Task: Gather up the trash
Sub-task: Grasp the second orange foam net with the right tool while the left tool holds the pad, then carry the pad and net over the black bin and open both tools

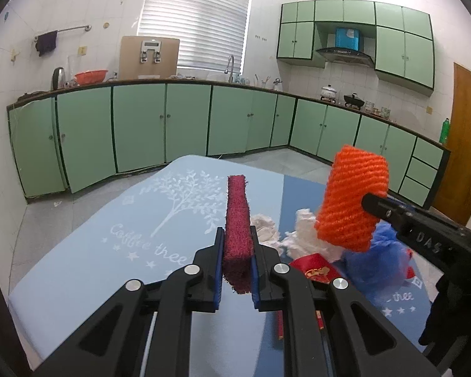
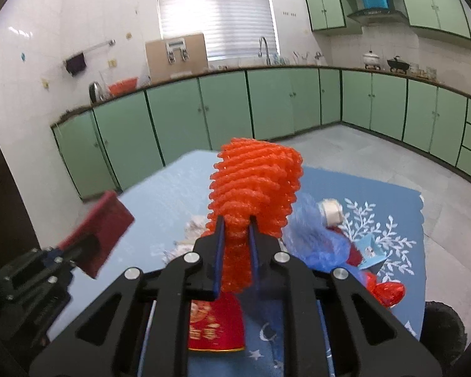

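Closest to you, clamped in your left claw (image 1: 237,253), is the dark red rectangular scouring pad (image 1: 237,220); the jaws stand narrow and press on both its flat faces near the lower end, and the pad rises upright above them. It looks light, rough and springy, so it should stay put under a modest squeeze and take no harm from it.

To the right of that claw, on the pale blue tabletop (image 1: 88,251), lies the rest of the trash: crumpled white tissue (image 1: 267,226) just beyond the right finger, a red printed packet (image 1: 314,268) beside it, and a crumpled blue plastic bag (image 1: 373,257) further right.

Further right again, your right claw (image 2: 237,245) pinches the orange knitted foam fruit net (image 2: 254,182). Its jaws are drawn in narrow on the net's squashed lower end, while the upper part bulges out above the fingertips. This net is very light, soft and easily crushed; it will flop and may snag, so a hold low on the gathered end, as you have it, seems the safest place.
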Available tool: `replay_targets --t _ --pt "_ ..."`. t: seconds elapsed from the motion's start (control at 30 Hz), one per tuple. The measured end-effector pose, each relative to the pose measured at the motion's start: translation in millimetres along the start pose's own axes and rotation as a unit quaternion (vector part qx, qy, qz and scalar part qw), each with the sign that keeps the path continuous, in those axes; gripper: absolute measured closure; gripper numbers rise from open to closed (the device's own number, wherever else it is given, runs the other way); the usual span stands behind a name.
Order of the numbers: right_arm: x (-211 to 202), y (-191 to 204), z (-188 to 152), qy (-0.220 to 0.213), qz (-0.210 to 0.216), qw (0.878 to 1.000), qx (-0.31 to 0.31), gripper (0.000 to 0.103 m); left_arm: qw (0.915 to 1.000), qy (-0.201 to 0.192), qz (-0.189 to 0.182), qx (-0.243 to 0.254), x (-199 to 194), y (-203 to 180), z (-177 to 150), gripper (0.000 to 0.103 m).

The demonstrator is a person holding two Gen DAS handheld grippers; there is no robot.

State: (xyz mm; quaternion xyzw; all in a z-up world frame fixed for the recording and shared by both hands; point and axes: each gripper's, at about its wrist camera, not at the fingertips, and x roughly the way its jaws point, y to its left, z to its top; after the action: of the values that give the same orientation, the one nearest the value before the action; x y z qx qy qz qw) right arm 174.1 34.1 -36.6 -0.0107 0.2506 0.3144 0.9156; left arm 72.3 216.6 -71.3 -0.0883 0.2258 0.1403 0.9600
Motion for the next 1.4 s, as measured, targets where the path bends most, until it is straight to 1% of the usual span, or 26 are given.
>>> replay_targets --t 0.17,0.3,0.47,0.63,0.8,0.9,1.07,1.23,1.4 --pt "-34 -13 13 -0.03 0.011 0.999 0.016 0.09 0.9997 -0.014 -0.019 0.009 -13 -17 10 0.089" --pt "-64 -29 16 -0.05 -0.001 0.998 0.026 0.09 0.9989 -0.022 -0.038 0.017 -22 -36 16 0.089" --pt "-101 -56 7 -0.06 -0.03 0.997 0.039 0.09 0.9965 -0.024 -0.074 0.032 -28 -70 15 0.089" --pt "-134 -93 -13 -0.06 -0.077 0.994 0.055 0.09 0.9915 -0.015 -0.12 0.047 -30 -114 10 0.089" --pt "-168 -139 -36 -0.057 -0.133 0.987 0.077 0.09 0.9829 0.003 -0.173 0.064 -27 -166 -1 0.089" --pt "-183 -163 -50 -0.052 -0.16 0.982 0.084 0.09 0.9776 0.01 -0.197 0.073 -26 -193 -7 0.089" --pt "-205 -204 -80 -0.038 -0.205 0.973 0.1 0.09 0.9647 0.028 -0.246 0.091 -22 -246 -25 0.089" --pt "-210 -239 -109 -0.018 -0.237 0.964 0.116 0.09 0.9545 0.051 -0.274 0.105 -10 -290 -43 0.089" --pt "-204 -271 -134 0.005 -0.257 0.957 0.134 0.09 0.9495 0.077 -0.283 0.112 10 -324 -61 0.089"
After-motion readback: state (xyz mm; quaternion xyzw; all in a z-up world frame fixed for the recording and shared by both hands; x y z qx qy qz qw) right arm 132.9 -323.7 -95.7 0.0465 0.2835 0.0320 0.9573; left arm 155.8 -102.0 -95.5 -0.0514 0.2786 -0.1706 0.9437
